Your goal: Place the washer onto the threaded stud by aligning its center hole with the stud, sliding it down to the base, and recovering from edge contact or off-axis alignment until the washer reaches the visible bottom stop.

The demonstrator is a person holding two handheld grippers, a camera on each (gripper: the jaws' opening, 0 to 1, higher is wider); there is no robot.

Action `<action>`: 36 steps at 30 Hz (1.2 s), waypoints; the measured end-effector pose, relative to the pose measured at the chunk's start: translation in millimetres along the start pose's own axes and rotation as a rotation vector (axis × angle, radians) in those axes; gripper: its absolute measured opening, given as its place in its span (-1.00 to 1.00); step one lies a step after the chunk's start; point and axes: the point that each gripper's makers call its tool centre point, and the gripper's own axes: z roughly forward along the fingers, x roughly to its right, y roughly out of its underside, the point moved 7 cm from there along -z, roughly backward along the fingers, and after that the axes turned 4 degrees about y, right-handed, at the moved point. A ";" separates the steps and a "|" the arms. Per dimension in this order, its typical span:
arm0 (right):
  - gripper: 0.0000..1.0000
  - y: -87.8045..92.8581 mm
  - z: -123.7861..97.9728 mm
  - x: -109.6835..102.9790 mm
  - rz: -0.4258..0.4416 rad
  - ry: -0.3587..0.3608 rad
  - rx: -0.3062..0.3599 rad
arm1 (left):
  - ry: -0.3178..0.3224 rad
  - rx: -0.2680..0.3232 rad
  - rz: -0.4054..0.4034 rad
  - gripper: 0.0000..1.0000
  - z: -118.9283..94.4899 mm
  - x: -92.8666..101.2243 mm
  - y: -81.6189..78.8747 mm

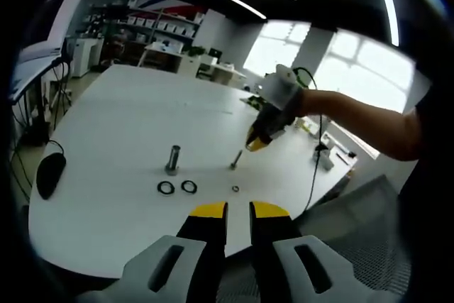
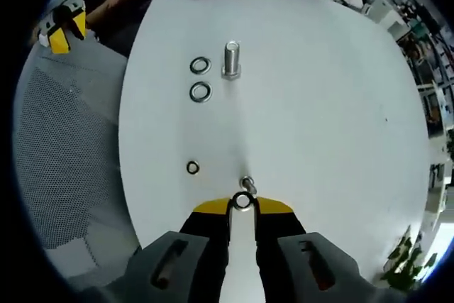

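1. The right hand-held gripper (image 2: 242, 204) pinches a washer (image 2: 242, 201) between its yellow tips, just at the top of the thin stud (image 2: 246, 182); whether the hole is already over the stud cannot be told — the tips crowd it.
2. In the left gripper view the same right hand-held gripper (image 1: 257, 141) slants down toward the stud (image 1: 235, 161) from the right, a forearm (image 1: 362, 120) behind it; the washer is too small to make out there.
3. The left hand-held gripper (image 1: 237, 211) hangs off the worktop (image 1: 113, 125) near its edge, jaws a little apart and holding nothing; it appears at the left of the right gripper view as yellow tips (image 2: 62, 33).
4. Open white surface lies all round the stud; a small ring (image 2: 192, 167) lies near it, two larger rings (image 2: 200, 79) and a thick bolt (image 2: 231, 58) stand well apart.
5. A dark mouse (image 1: 50, 174) sits by the far-left edge; a grey mesh surface (image 2: 64, 161) lies beyond the near edge.
6. Shelves in the background are blurred; no writing is legible.
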 end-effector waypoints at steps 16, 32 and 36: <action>-0.73 -1.2 19.1 5.7 -0.028 0.009 -0.028 | -0.004 -0.009 -0.006 -0.81 0.1 -0.4 0.9; -0.73 2.9 41.7 2.3 -0.017 -0.018 -0.041 | -0.004 -0.010 -0.010 -0.81 0.3 -0.7 1.3; -0.73 3.8 48.7 2.2 -0.008 -0.026 -0.044 | -0.005 -0.017 -0.011 -0.81 0.5 -1.1 1.9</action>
